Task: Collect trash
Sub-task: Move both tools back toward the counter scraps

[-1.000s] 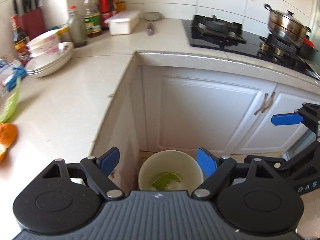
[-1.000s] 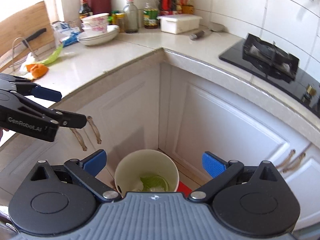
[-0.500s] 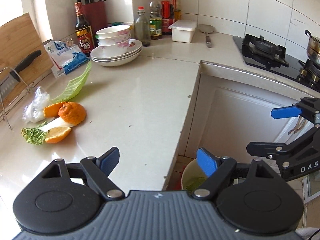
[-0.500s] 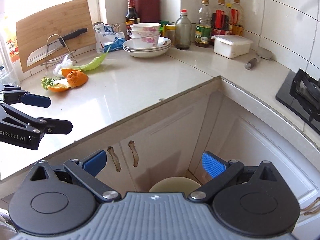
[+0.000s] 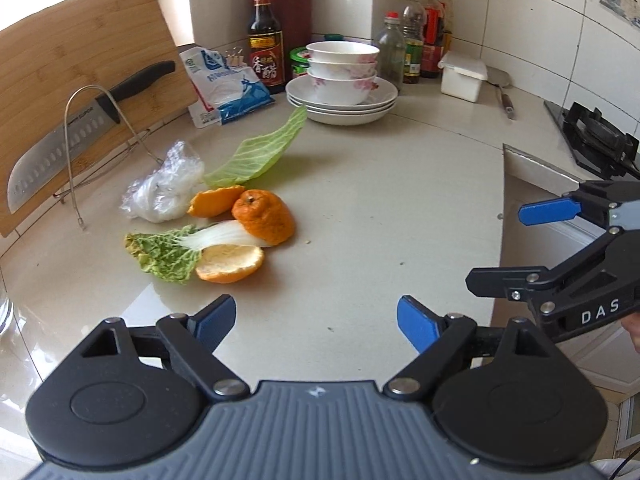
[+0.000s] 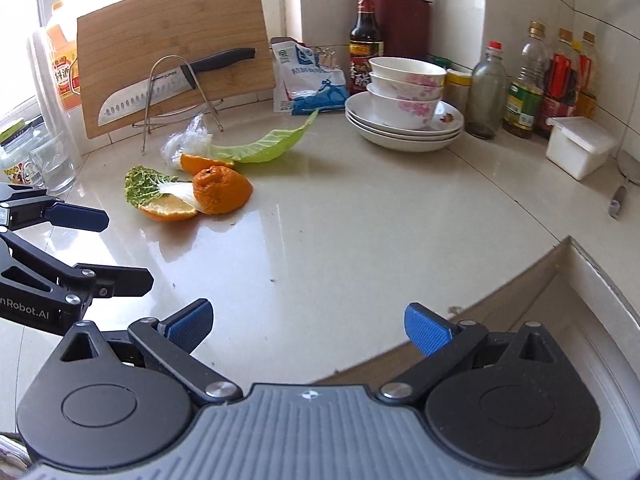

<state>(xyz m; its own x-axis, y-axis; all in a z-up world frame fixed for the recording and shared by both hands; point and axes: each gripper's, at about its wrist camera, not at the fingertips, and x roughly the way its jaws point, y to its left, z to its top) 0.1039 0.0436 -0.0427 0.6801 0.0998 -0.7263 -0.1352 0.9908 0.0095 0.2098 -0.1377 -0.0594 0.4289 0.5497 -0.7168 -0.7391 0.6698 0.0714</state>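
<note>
A pile of scraps lies on the counter (image 5: pixel 360 220): orange peel (image 5: pixel 264 216) in three pieces, a leafy green stalk (image 5: pixel 164 252), a pale cabbage leaf (image 5: pixel 256 156) and crumpled clear plastic (image 5: pixel 164 188). My left gripper (image 5: pixel 316 320) hovers short of the pile and to its right, its jaws opening with nothing between them. My right gripper (image 6: pixel 308 322) stands open and empty over the counter's front edge, further right of the peel (image 6: pixel 222 190). Each gripper shows at the side of the other's view, the right gripper (image 5: pixel 520 246) and the left gripper (image 6: pixel 112 248).
A cutting board (image 5: pixel 80 64) and a knife (image 5: pixel 72 140) on a wire rack stand behind the scraps. Stacked bowls on plates (image 5: pixel 344 76), a blue-white bag (image 5: pixel 224 88), bottles (image 6: pixel 524 84), a white box (image 5: pixel 464 76) and the stove (image 5: pixel 596 140) line the back and right.
Both views have swung from the bin on the floor by the cupboards up and left to the counter. The scrap pile now lies ahead. Both grippers stay open and empty.
</note>
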